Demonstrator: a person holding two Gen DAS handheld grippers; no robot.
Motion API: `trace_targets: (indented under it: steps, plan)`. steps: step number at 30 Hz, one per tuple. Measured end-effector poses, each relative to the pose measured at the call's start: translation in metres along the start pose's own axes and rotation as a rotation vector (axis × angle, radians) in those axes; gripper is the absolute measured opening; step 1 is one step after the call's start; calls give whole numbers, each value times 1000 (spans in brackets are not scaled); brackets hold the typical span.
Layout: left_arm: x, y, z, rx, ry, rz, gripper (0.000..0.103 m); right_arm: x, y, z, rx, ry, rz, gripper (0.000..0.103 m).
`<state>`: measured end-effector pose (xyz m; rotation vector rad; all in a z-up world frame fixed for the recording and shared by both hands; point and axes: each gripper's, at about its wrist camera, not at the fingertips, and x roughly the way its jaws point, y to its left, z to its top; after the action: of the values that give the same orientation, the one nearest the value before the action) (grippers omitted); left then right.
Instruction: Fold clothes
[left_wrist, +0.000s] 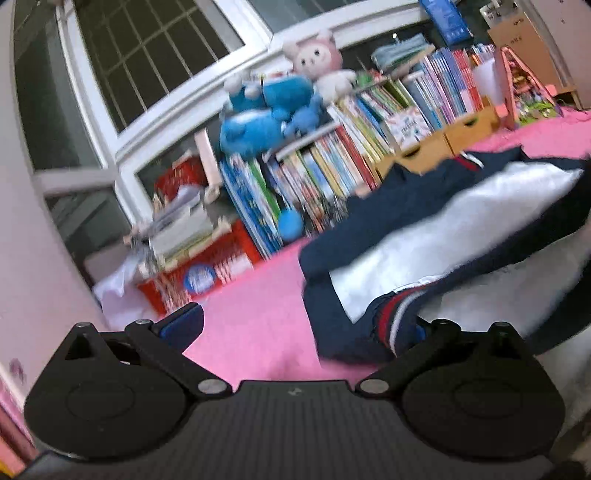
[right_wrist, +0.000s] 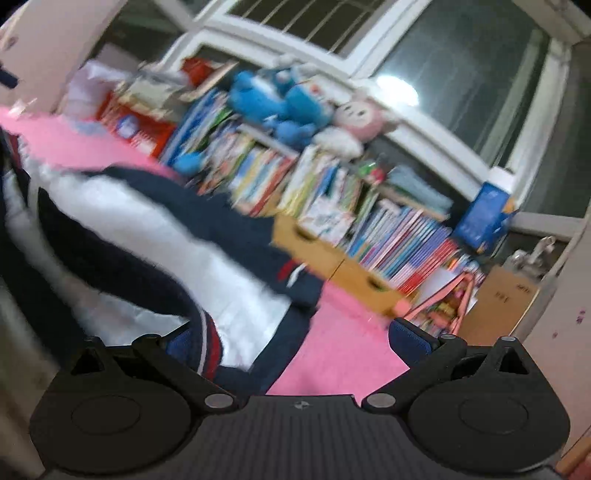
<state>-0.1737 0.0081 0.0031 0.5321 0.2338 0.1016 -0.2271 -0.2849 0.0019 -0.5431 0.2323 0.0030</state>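
Observation:
A navy and white jacket (left_wrist: 443, 229) lies rumpled on the pink bed cover (left_wrist: 255, 317); both views are blurred. Its red-and-white striped cuff (left_wrist: 391, 317) rests against the right finger of my left gripper (left_wrist: 301, 328), which stands open with the left fingertip (left_wrist: 181, 323) over bare pink cover. In the right wrist view the jacket (right_wrist: 155, 229) fills the left side. Another striped cuff (right_wrist: 210, 347) covers the left finger of my right gripper (right_wrist: 295, 341), also open, and its right fingertip (right_wrist: 410, 339) is above the pink cover (right_wrist: 332, 343).
Behind the bed runs a low shelf of colourful books (left_wrist: 332, 158) with blue and pink plush toys (left_wrist: 266, 110) on top. Wooden drawers (left_wrist: 436, 144) and a red crate (left_wrist: 207, 266) stand beside it. A barred window (left_wrist: 155, 55) is behind, with a pale wall at left.

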Motion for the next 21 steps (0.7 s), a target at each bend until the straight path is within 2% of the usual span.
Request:
trace_targets:
  steps: [4, 6, 9, 13, 16, 18, 21]
  plan:
    - [50, 14, 39, 4, -19, 18, 103, 59, -20, 31, 39, -14, -26, 103]
    - [79, 26, 58, -26, 6, -5, 103, 92, -34, 46, 92, -11, -17, 103]
    - [122, 38, 76, -93, 79, -91, 103, 141, -49, 56, 188, 28, 20, 103]
    - [170, 46, 74, -240, 189, -251, 103, 219, -63, 46, 318, 229, 157, 103]
    - [195, 68, 57, -498, 234, -424, 103, 251, -74, 28, 489, 341, 239, 103]
    - [206, 79, 40, -647, 258, -532, 103, 254, -85, 14, 628, 346, 332, 103]
    - [207, 84, 28, -656, 284, -558, 103, 242, -98, -5, 774, 268, 522, 103]
